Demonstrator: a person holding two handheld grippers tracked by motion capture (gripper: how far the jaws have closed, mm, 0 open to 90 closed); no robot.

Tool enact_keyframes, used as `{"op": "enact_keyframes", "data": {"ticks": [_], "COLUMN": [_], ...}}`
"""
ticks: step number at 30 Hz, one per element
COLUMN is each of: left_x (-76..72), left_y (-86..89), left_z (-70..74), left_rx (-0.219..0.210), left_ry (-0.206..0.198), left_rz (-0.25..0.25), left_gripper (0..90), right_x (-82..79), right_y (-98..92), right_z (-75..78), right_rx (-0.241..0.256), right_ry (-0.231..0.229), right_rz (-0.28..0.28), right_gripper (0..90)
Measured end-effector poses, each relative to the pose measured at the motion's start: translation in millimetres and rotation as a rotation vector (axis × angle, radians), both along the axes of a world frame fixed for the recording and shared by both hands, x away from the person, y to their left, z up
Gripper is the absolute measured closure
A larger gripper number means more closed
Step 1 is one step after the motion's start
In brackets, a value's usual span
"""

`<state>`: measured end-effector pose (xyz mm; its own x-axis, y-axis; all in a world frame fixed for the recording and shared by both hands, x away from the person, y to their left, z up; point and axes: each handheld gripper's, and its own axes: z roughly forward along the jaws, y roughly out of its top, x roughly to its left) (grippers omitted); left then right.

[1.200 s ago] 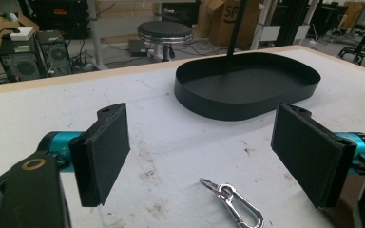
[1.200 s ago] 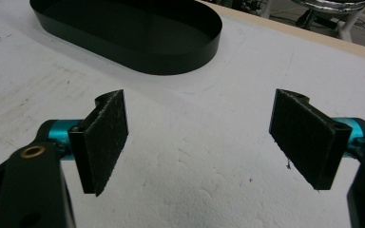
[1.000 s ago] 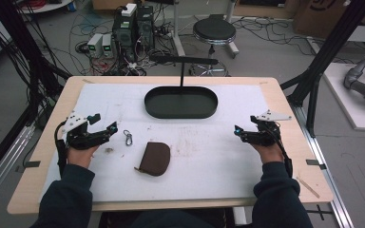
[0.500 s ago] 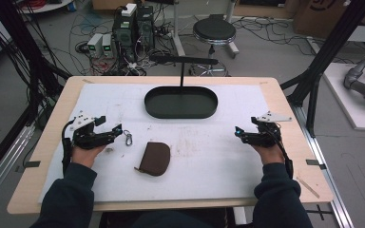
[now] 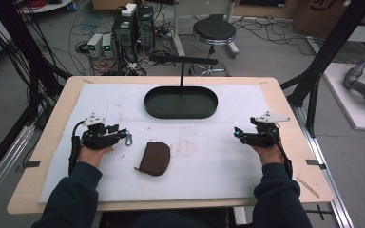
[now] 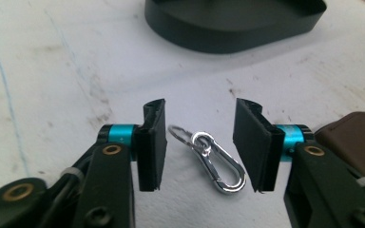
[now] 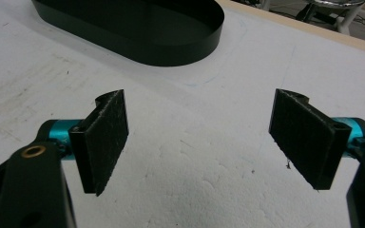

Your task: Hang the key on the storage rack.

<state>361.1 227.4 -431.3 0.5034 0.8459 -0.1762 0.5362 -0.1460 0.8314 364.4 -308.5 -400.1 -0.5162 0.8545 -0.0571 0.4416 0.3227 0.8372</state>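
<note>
The left gripper (image 6: 198, 145) has slid rightward and now straddles the small silver metal carabiner clip on its key ring (image 6: 214, 159), jaws apart, a grasp seemingly next. The right gripper (image 7: 197, 142) waits, spread, lower right.

Bare white mat (image 5: 209, 156): wide free room between the left gripper (image 5: 122, 136) and the right gripper (image 5: 238, 134). Obstacles:
- Brown pouch (image 5: 154, 158), near centre, just right of the left gripper.
- Silver carabiner (image 6: 216, 162), flat on the mat between the left gripper's parted jaws.
- Black oval tray (image 5: 181, 102), far centre, with an upright post.

Room between the right gripper's parted jaws: bare mat.
</note>
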Motion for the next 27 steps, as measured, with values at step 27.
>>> {"op": "enact_keyframes", "data": {"ticks": [27], "left_x": [16.7], "left_y": [-8.2], "left_z": [-13.3], "left_rx": [0.045], "left_ry": [0.11], "left_rz": [-0.023], "left_gripper": [86.9], "right_x": [0.2], "right_y": [3.1], "right_z": [-3.1], "right_rx": [-0.011], "right_ry": [0.015], "right_rz": [0.007], "right_gripper": [21.3]}}
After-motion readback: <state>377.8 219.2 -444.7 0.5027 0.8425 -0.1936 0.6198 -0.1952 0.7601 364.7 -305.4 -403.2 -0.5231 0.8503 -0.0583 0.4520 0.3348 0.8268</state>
